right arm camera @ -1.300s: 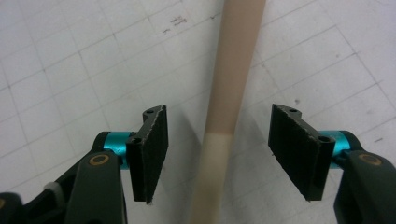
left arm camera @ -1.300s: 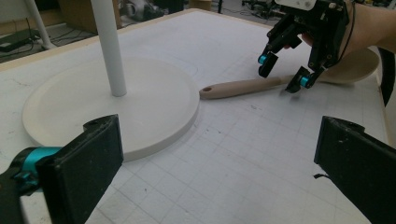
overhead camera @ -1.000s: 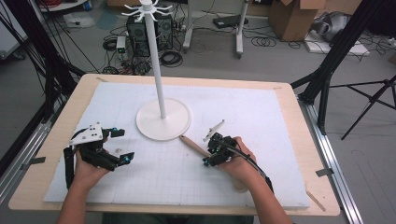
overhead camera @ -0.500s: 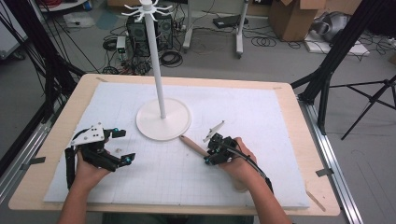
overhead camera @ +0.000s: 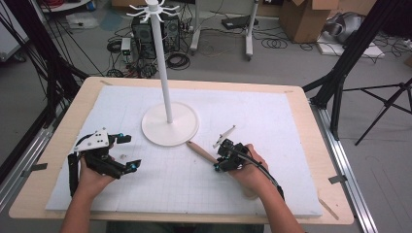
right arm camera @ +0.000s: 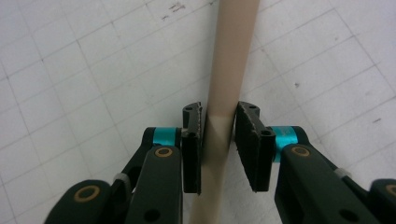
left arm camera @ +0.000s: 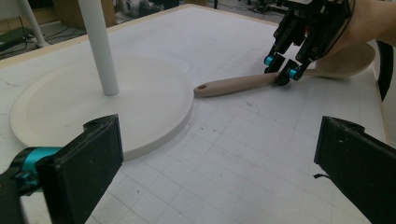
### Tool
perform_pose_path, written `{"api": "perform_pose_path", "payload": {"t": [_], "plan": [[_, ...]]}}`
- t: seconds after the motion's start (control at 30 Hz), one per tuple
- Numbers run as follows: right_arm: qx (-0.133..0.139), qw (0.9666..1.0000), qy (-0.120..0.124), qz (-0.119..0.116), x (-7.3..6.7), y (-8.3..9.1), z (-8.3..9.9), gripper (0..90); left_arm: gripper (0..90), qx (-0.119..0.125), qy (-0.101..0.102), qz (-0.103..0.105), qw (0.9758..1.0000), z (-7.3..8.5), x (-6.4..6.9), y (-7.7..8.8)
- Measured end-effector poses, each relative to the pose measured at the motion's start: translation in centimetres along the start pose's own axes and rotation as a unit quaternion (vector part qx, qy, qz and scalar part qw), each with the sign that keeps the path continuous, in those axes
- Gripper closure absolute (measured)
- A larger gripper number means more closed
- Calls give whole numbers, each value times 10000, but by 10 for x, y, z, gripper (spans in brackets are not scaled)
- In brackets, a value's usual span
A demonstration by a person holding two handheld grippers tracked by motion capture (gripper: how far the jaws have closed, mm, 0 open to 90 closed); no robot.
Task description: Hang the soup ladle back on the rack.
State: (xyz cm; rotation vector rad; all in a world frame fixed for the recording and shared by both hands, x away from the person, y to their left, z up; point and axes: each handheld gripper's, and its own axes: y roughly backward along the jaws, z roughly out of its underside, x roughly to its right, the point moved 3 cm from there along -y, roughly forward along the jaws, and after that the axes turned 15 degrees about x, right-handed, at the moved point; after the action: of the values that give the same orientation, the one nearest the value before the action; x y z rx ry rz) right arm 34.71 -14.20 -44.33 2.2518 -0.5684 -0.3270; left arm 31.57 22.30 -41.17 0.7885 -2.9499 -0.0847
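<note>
Wooden spoon point(overhead camera: 201, 151) lying flat on the white gridded mat point(overhead camera: 272, 126), handle end with its small hole just beside the round base of the white stand point(overhead camera: 170, 124), bowl end tucked under the right hand point(overhead camera: 248, 167). Right tongs point(right arm camera: 218, 122) just been closing, now clamped on the spoon's handle, one pad on either side, handle running straight up between them in the right gripper view. Seen from the left gripper view too: right tongs point(left arm camera: 282, 70) pinching the handle partway along, spoon point(left arm camera: 233, 84) resting on the mat. Left tongs point(overhead camera: 127, 152) standing wide, nothing between them, held low over the mat well apart from the spoon, near the stand's base. Stand's thin pole rising upright from the base to a crown of hooks. Mat covering the wooden table point(overhead camera: 311, 116). No readable writing anywhere, only grid lines and a few small marks on the mat.
</note>
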Motion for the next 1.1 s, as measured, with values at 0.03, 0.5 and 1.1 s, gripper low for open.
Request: {"api": "perform_pose_path", "payload": {"t": [0.03,0.5,1.1], "plan": [[3,10000,-54,10,0,0,0,743,17,0,0,0,10000,0,0,0],[83,9999,104,43,-3,8,2,773,16,16,-6,-18,10000,-1,-2,3],[1785,9838,-132,83,18,85,-12,775,17,41,4,-22,10000,-2,-1,3]]}}
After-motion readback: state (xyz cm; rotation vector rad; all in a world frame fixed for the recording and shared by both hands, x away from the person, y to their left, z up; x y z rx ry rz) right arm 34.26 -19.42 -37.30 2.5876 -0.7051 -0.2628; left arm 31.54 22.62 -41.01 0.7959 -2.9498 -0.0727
